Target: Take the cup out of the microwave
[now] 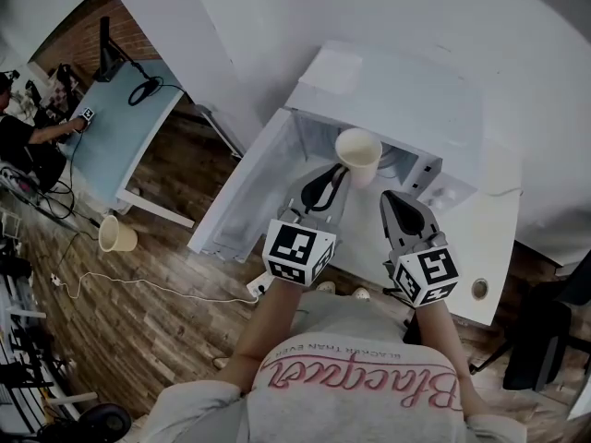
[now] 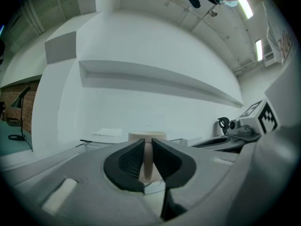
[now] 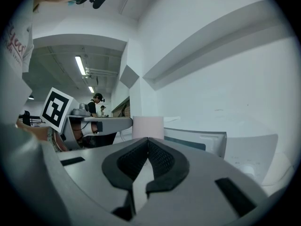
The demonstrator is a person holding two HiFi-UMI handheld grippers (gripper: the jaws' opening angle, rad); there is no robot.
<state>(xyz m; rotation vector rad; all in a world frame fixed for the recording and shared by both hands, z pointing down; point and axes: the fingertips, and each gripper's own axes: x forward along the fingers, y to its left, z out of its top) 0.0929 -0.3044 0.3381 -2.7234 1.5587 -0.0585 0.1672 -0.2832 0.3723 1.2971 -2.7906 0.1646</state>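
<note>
The left gripper (image 1: 332, 181) (image 2: 147, 157) reached level toward the white microwave (image 1: 397, 90), which stood at the left end of the white worktop (image 1: 489, 238) with its door (image 1: 245, 192) swung wide past the worktop's left edge. Its dark pads were drawn in to a narrow gap and pressed on a slim strip of the cream cup (image 1: 358, 155) (image 2: 147, 136) on the cup's near side; whether that strip was wall or handle could not be made out. The cup hung in that grip in front of the microwave's open front, touching nothing else, its mouth turned up toward the head camera. The right gripper (image 1: 395, 199) (image 3: 148, 142) hovered just beside it on the right, its jaw tips meeting with nothing between them, and in its own view the cup (image 3: 147, 127) showed just beyond those tips, above the microwave (image 3: 197, 142). Off the worktop to the left, a second cup (image 1: 117, 234) stood on the wooden floor (image 1: 166, 330) near a blue-topped table (image 1: 120, 127), where a person (image 1: 23, 141) sat at its far end
</note>
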